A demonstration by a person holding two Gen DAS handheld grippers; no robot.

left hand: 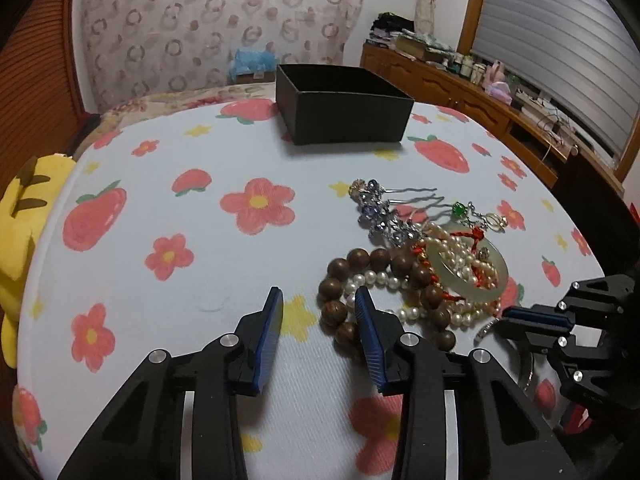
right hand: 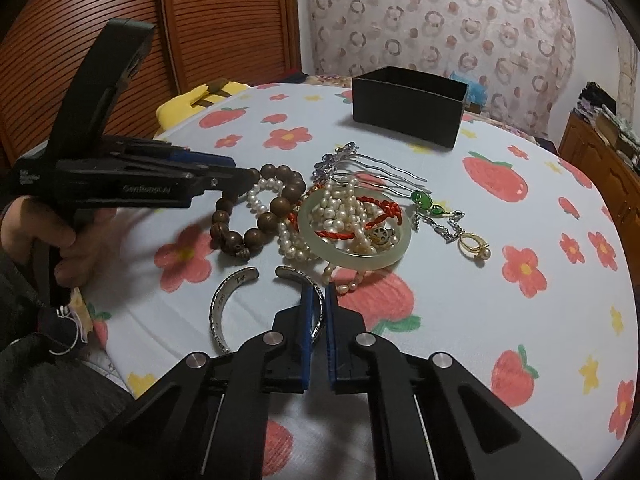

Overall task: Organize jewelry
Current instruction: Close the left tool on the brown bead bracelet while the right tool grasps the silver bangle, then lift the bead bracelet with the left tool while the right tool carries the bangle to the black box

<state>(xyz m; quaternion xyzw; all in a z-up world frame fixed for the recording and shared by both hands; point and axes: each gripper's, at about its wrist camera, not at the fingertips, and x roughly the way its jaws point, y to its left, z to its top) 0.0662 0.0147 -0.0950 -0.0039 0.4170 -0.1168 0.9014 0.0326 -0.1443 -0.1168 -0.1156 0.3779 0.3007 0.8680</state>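
R gripper (right hand: 319,312) clamped, prob. on silver cuff (right hand: 224,312)

A home bedroom: patterned curtain (left hand: 216,20), wooden sideboard (left hand: 460,84), fruit-print cloth (left hand: 160,184) beside plush toy (left hand: 24,232)

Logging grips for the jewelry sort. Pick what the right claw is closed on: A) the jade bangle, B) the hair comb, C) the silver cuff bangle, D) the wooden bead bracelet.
C: the right claw pinches the silver cuff bangle between its blue pads, near one open end.
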